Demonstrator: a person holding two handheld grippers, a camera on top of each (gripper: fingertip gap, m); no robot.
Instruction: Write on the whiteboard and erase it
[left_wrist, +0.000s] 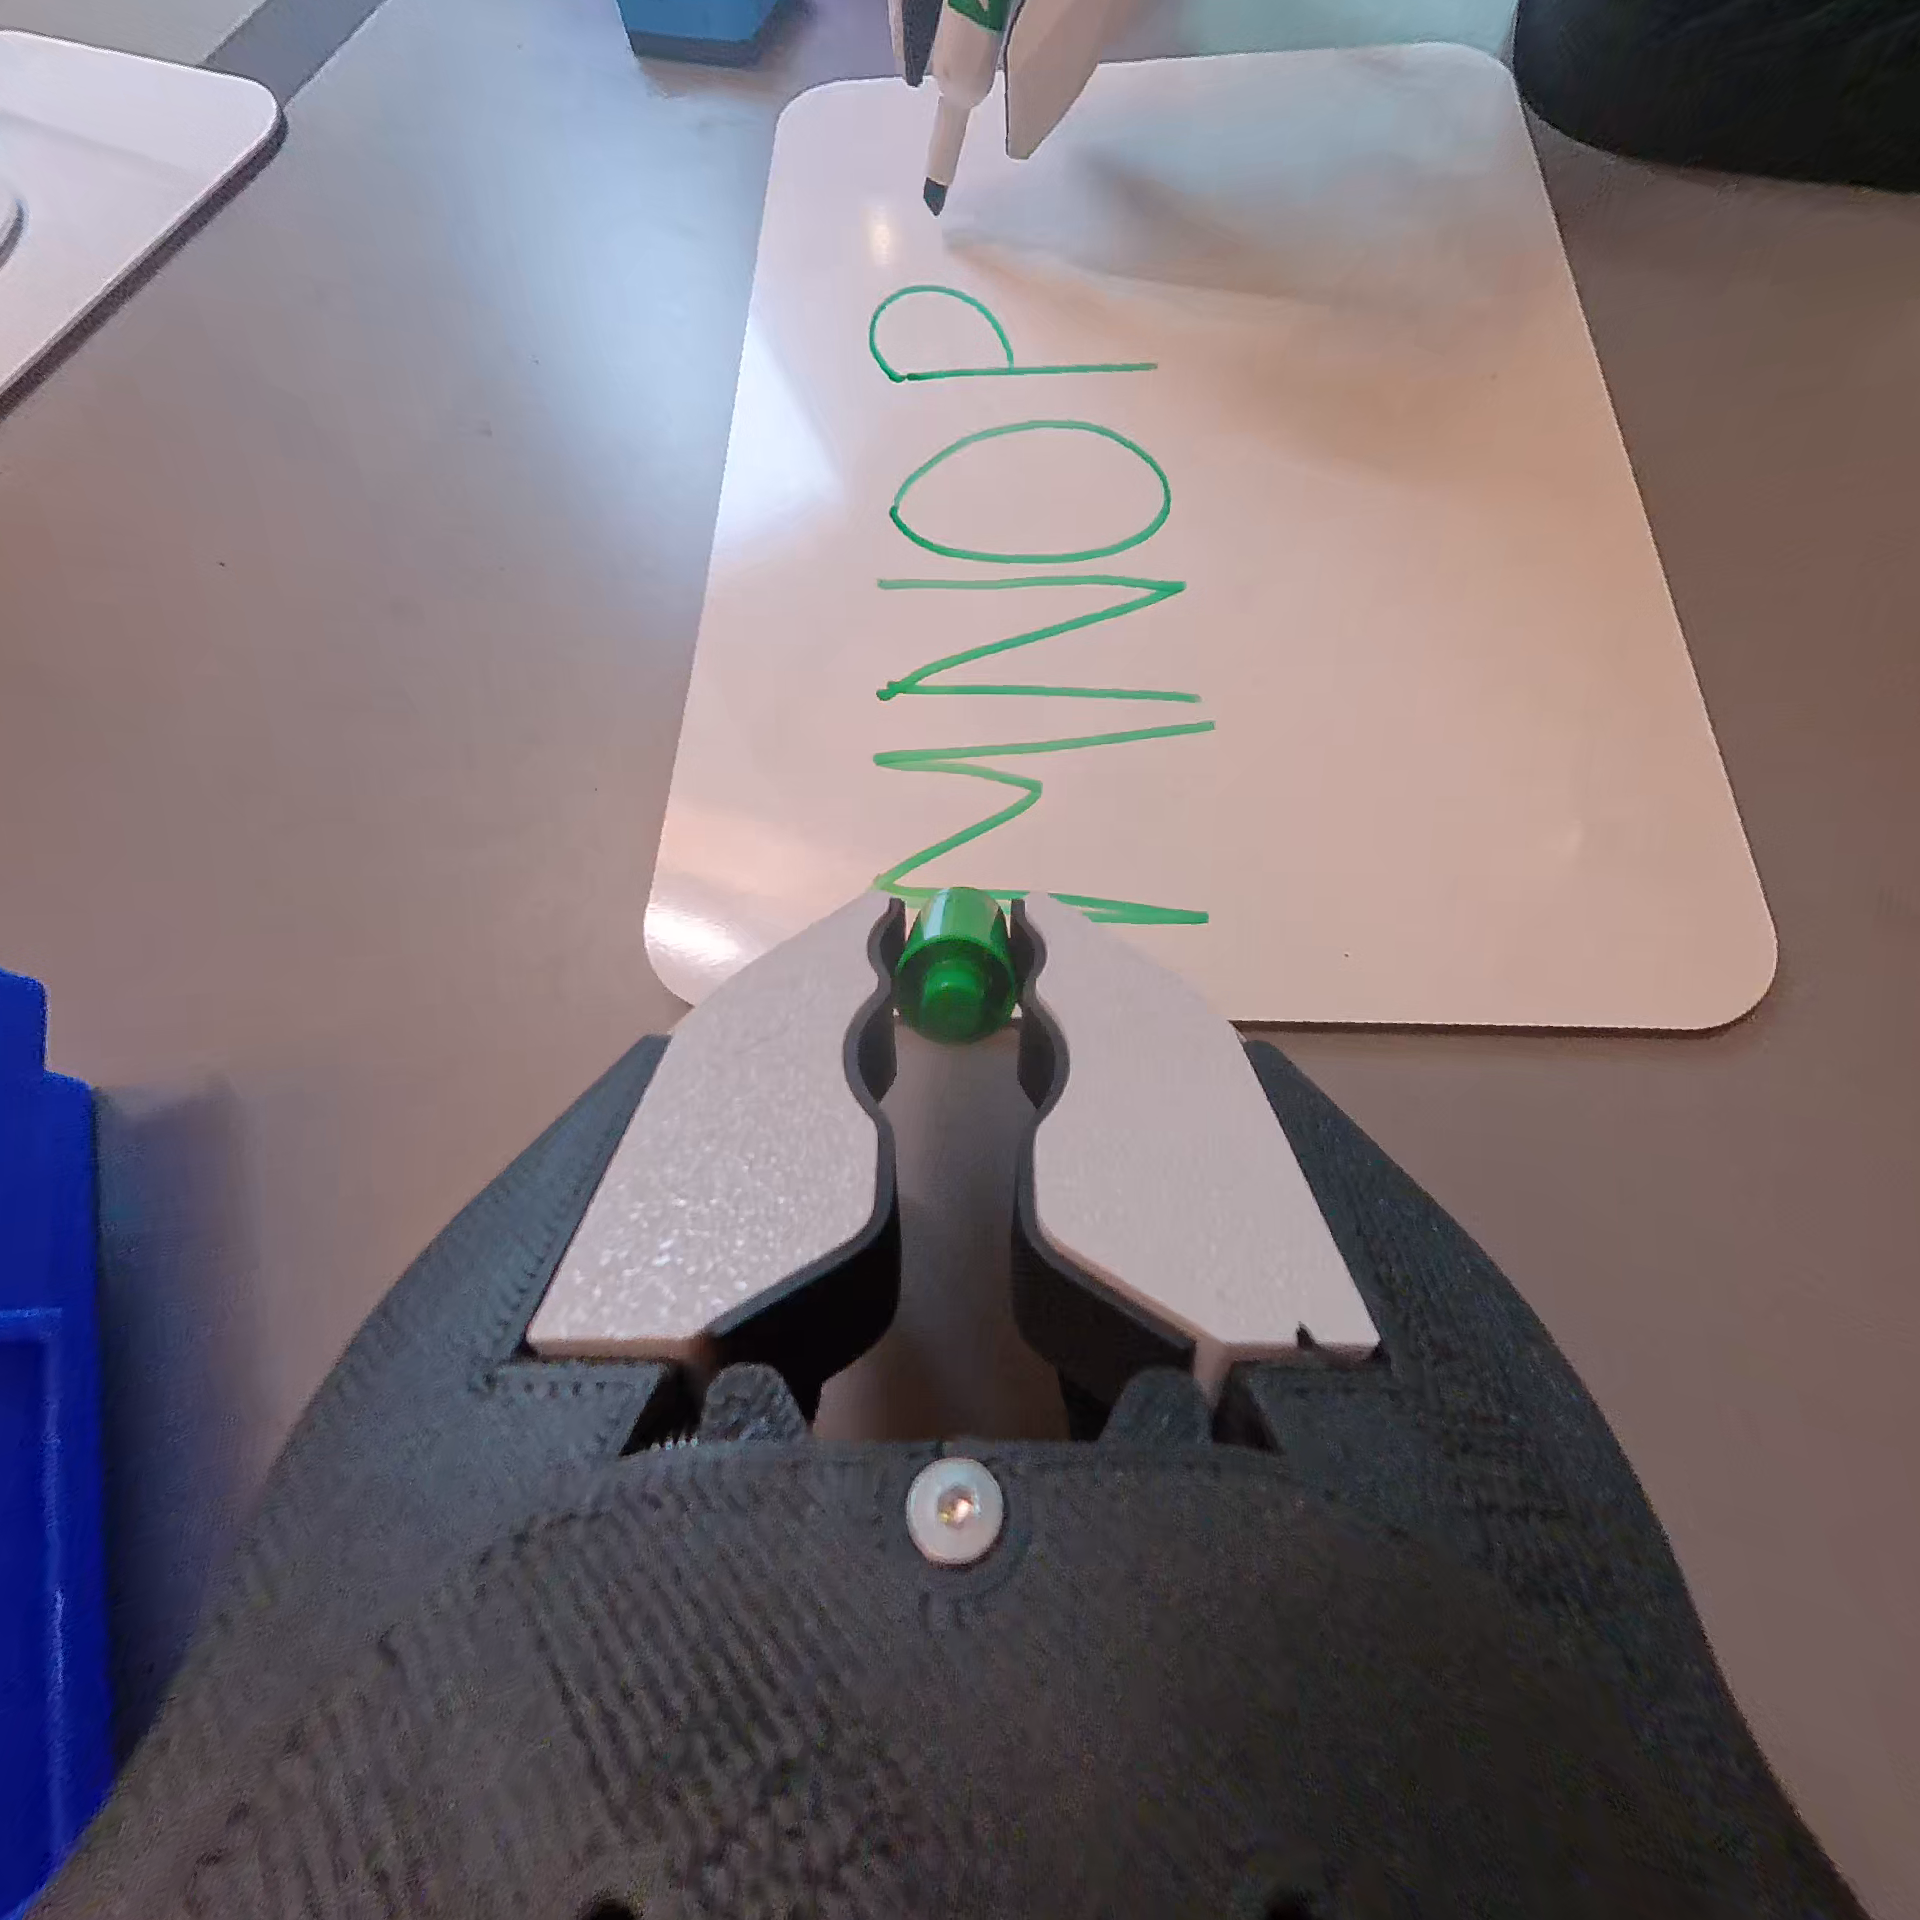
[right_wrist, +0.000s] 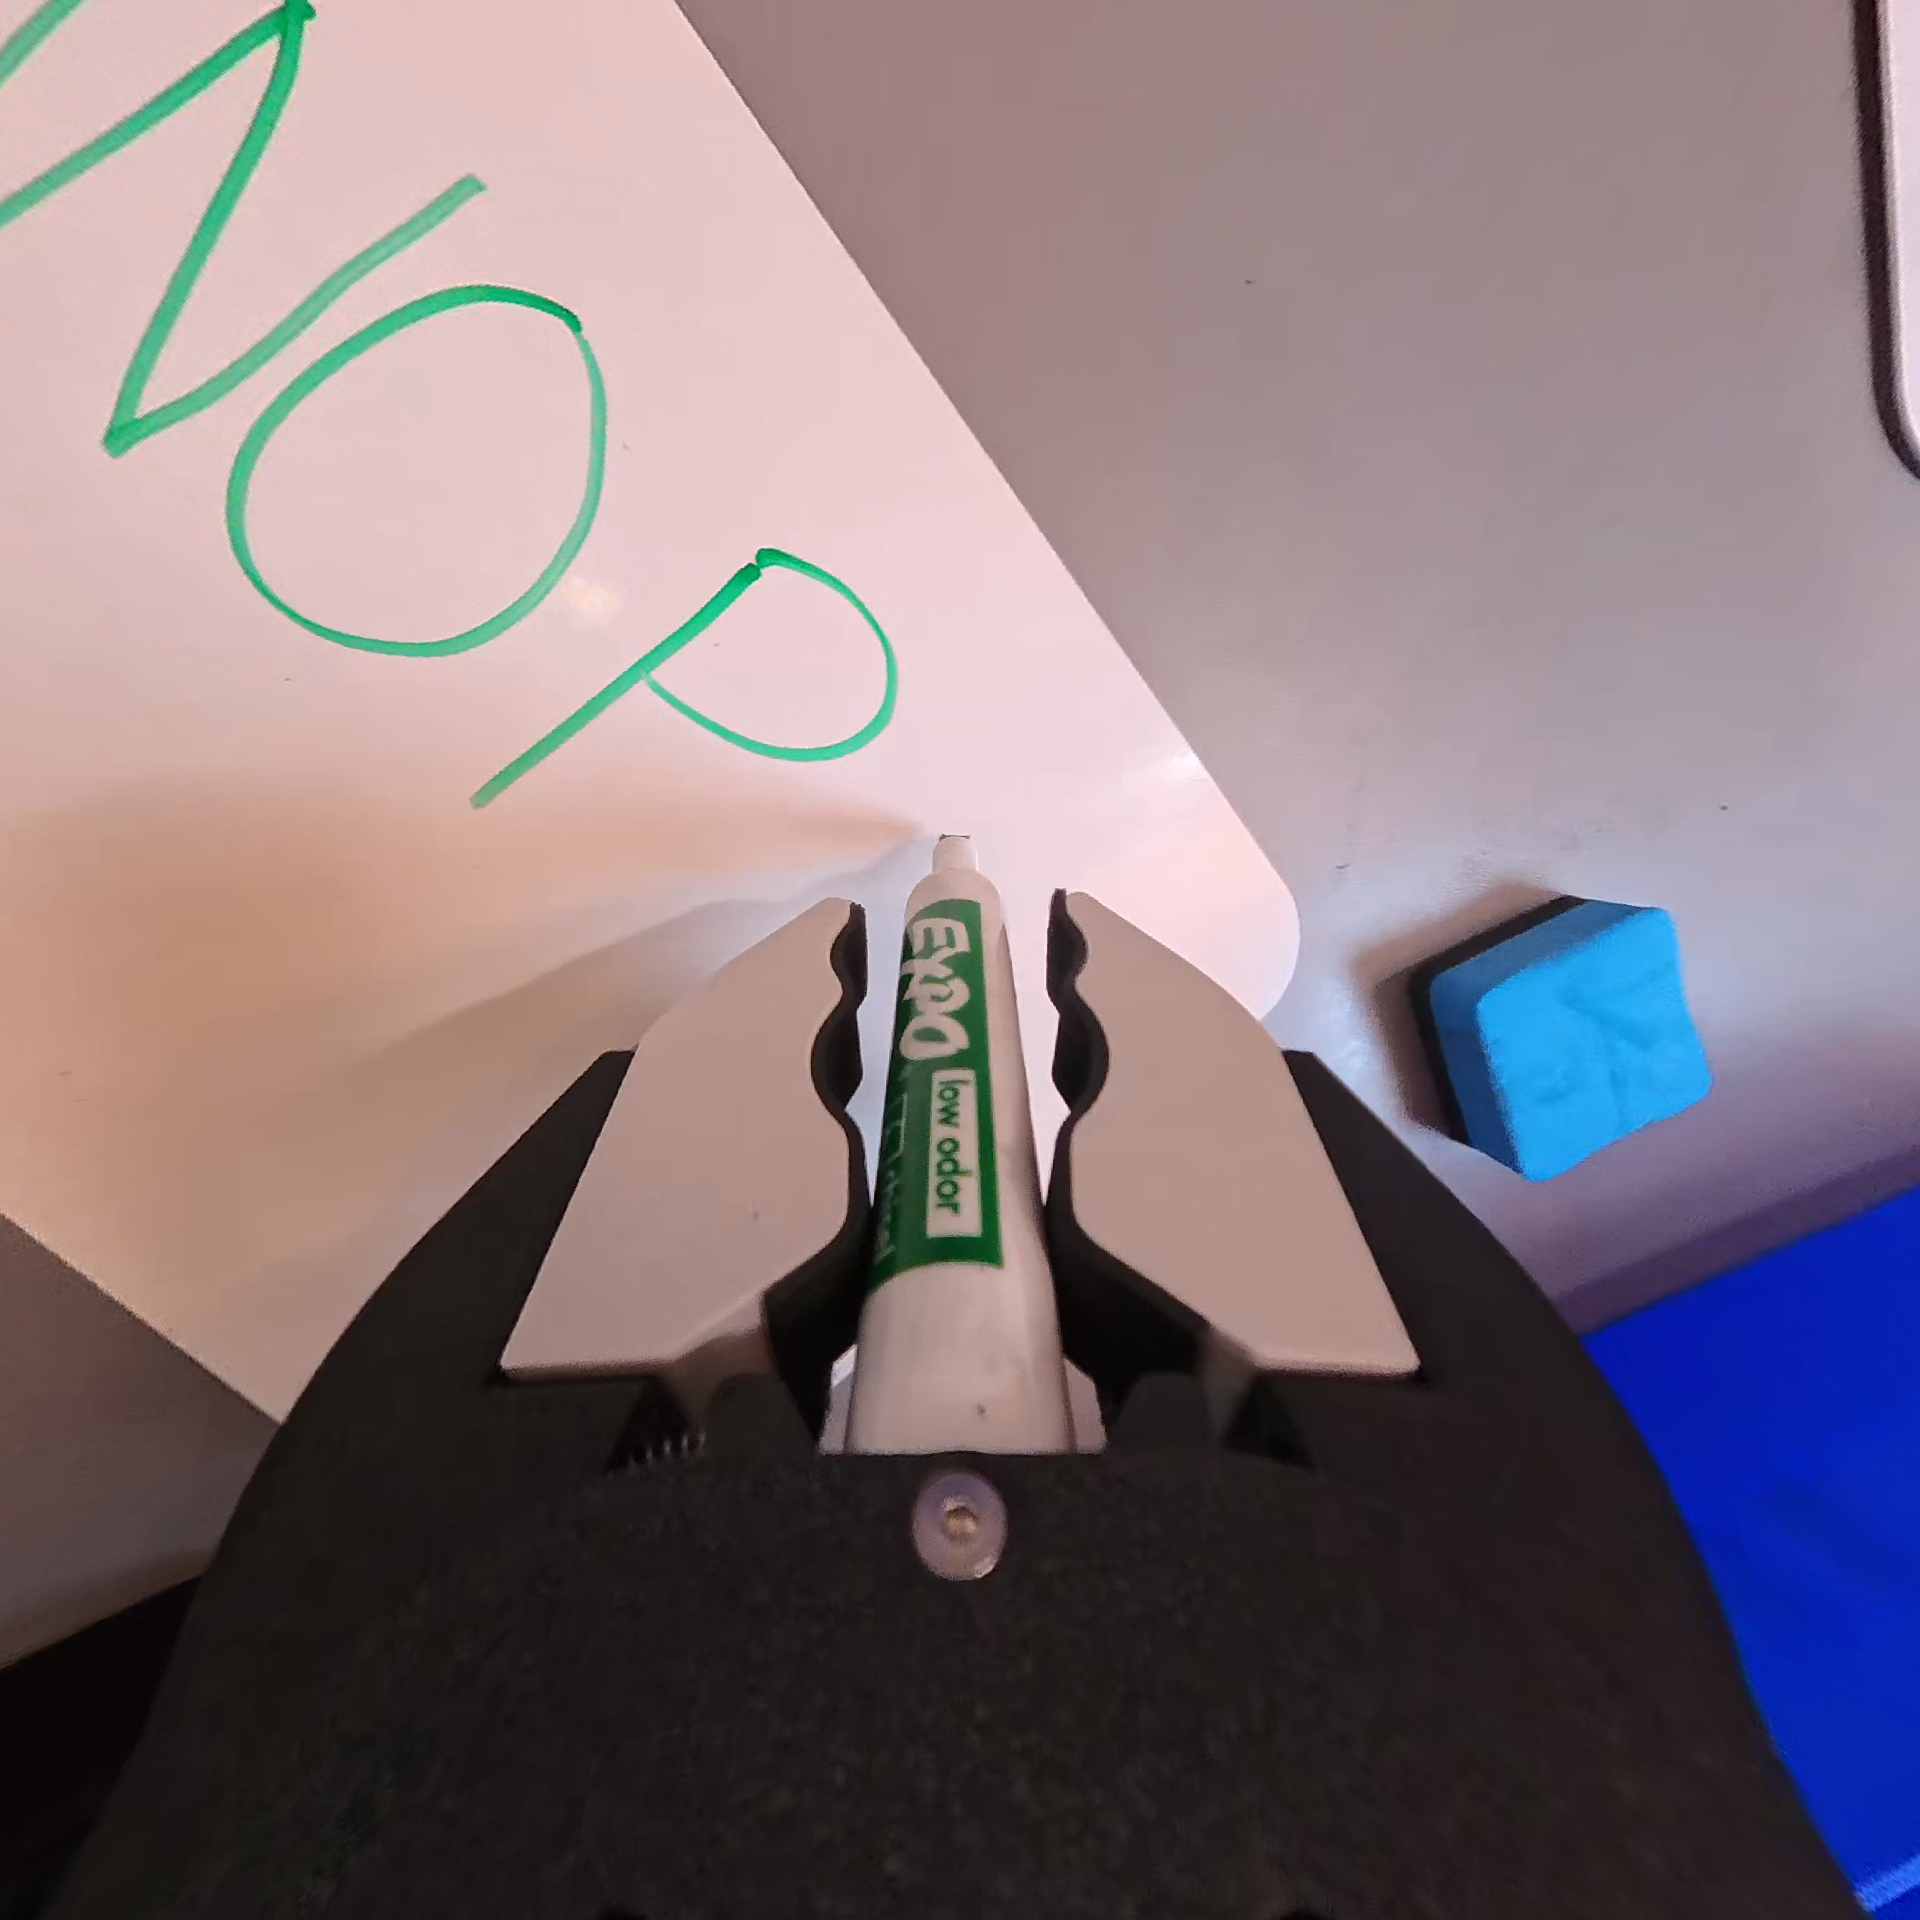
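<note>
Green strokes fill the whiteboard (left_wrist: 1351, 623) on the table (left_wrist: 416, 520); right jaws pinching marker (right_wrist: 940, 1122), tip at board, left jaws clamping cap (left_wrist: 951, 966); writing step, next needs recapping, then eraser (right_wrist: 1564, 1039).

The right hand-held gripper (right_wrist: 956, 914) clamps a green-labelled marker (right_wrist: 940, 1143), tip at the whiteboard (right_wrist: 727, 312) surface beside green lettering (right_wrist: 416, 488). A blue eraser (right_wrist: 1569, 1039) lies on the counter (right_wrist: 1351, 416) just beside the whiteboard corner.

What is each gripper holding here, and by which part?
The right gripper clamps the marker along its barrel, tip protruding. The left gripper pinches the green cap by its sides, between the fingertips.
</note>
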